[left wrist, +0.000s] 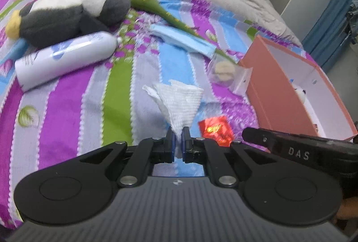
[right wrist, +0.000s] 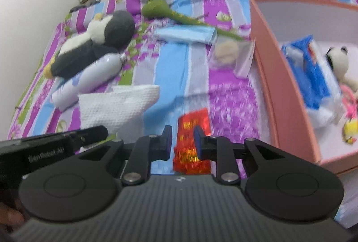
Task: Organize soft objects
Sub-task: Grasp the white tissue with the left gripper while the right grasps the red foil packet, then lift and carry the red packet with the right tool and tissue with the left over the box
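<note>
My left gripper (left wrist: pixel 177 130) is shut on the lower tip of a white textured tissue (left wrist: pixel 179 98), which fans out above the fingers and hangs over the striped bedspread. A shiny red foil packet (right wrist: pixel 192 125) lies between the fingers of my right gripper (right wrist: pixel 182 132). A narrow gap shows beside the left finger, so the pads do not clamp it. The packet's lower part looks crumpled. To the right stands an open pink box (right wrist: pixel 286 94) holding a small panda plush (right wrist: pixel 337 58) and a blue pack (right wrist: pixel 313 76).
On the bedspread lie a grey-and-white penguin plush (left wrist: pixel 67 16), a white bottle (left wrist: pixel 64 56), a green stuffed stem (left wrist: pixel 152 2), a light blue packet (left wrist: pixel 183 39) and a clear bag with a beige item (left wrist: pixel 226 72) against the box. A grey blanket is heaped behind.
</note>
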Tool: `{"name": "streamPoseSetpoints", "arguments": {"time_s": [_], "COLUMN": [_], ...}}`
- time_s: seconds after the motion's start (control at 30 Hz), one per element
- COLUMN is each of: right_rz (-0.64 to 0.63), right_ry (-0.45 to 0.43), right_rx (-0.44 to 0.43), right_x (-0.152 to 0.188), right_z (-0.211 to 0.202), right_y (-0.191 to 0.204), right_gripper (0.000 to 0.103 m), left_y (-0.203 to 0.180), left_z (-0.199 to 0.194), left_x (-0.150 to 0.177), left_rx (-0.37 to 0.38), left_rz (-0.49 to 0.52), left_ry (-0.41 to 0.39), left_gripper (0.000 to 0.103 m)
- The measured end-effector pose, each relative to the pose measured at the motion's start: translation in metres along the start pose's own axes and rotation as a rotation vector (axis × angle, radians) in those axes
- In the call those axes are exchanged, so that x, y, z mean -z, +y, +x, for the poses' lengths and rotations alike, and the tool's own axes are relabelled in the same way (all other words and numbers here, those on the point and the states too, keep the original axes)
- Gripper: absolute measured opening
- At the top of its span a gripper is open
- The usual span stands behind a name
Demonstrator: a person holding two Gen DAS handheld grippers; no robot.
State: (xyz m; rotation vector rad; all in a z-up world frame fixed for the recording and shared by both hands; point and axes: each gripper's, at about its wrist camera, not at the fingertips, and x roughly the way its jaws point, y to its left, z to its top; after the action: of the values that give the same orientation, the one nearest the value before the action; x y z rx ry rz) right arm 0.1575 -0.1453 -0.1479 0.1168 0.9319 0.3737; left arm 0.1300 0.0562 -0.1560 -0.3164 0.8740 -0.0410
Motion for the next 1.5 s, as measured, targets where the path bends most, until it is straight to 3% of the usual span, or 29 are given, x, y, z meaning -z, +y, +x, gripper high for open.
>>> {"name": "streamPoseSetpoints", "arguments": {"time_s": [0.07,0.13,0.17,0.37,0.57,0.8,1.0,1.5], "right_rz": [-0.005,-0.022,-0.031,-0.090,-0.206,-0.172,-0.157,-0.140], "right_ry": [0.011,0.020,0.021,0.044,0.074,0.064,0.026,-0.190], "right_rx": [-0.005,0.023,0.036,0.063,0.152,0.138,0.114,0.072], "right_x": [0.006,0.010,0.012,0.020,0.023,0.023,0.017,0.000], "right_z": [0.006,0.016,0.020,0.048,0.069,0.063,0.035,-0.088], "right_y": [0.000,0.001,0.001,0.006,0.014,0.011,0.015,0.022], "right_gripper": [0.029,0.050,0.053,0.057,0.057,0.056,0.056,0.056], "left_y": [0.004,0.008,0.010,0.015,0.015,0.012,0.005,-0.030], "left_z": [0.004,0.007,0.008,0.011,0.010,0.002,-0.016,-0.092], "left_x": [0.005,0.009,0.010,0.012,0.009,0.005,-0.002,-0.016], "left_rx": [-0.009,-0.021,-0.026,-0.036,-0.036,-0.028,-0.011,0.055], "left_rz": [-0.009,-0.010,-0.012,-0.012,-0.014,-0.020,-0.013,0.020], "left_ry": [0.013,0.024,0.027,0.033,0.028,0.009,-0.030,-0.132], "left_gripper": [0.007,0.007,0.007,0.007,0.007,0.007,0.007,0.007]}}
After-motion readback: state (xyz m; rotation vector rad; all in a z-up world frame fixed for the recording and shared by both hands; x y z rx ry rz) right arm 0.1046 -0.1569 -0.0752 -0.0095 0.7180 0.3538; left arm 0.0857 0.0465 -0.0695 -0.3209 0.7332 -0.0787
